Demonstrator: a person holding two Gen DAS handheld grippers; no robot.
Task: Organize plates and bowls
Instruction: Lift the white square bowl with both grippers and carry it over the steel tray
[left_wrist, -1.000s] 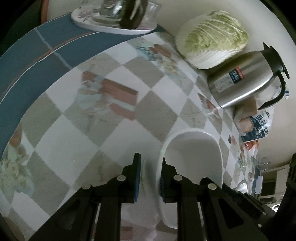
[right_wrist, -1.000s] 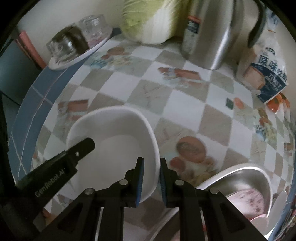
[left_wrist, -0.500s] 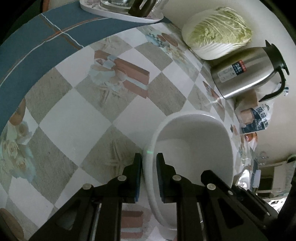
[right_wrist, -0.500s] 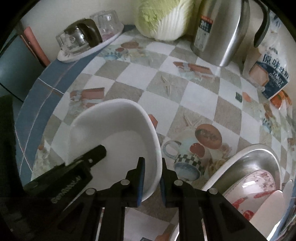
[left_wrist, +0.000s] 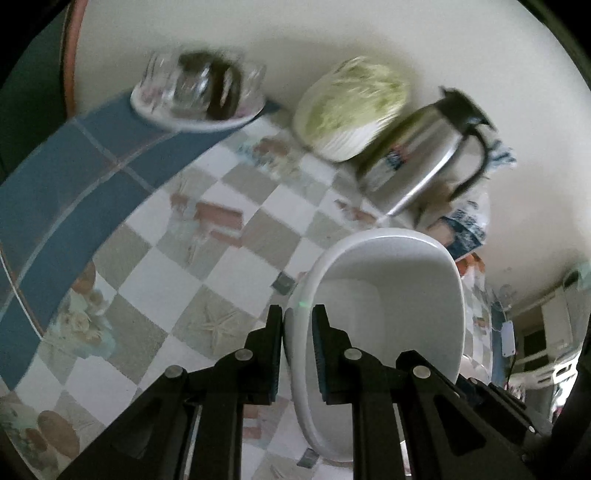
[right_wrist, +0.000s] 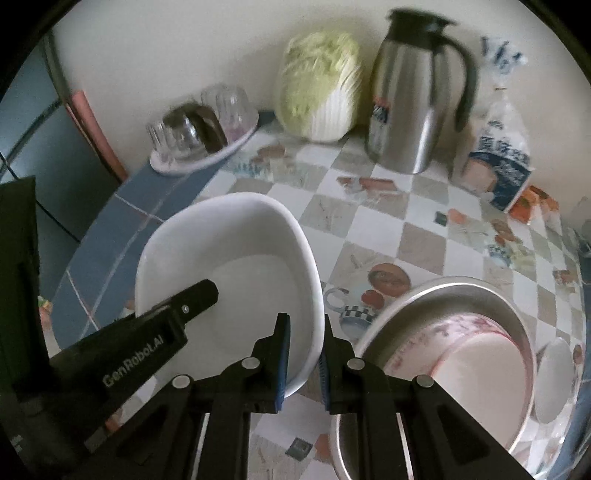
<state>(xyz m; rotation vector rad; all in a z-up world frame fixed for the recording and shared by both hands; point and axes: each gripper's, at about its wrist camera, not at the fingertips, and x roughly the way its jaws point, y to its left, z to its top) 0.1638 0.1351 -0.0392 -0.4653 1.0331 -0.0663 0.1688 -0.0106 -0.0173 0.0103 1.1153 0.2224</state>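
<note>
I am holding the white bowl (right_wrist: 229, 273) with both grippers: the left gripper (left_wrist: 297, 332) is pinching one rim, nearly closed on it, and the right gripper (right_wrist: 304, 339) is clamping the opposite rim likewise. The bowl is hanging tilted above the checkered table (right_wrist: 417, 236), just beside the steel basin (right_wrist: 517, 317) holding a patterned bowl (right_wrist: 480, 362).
</note>
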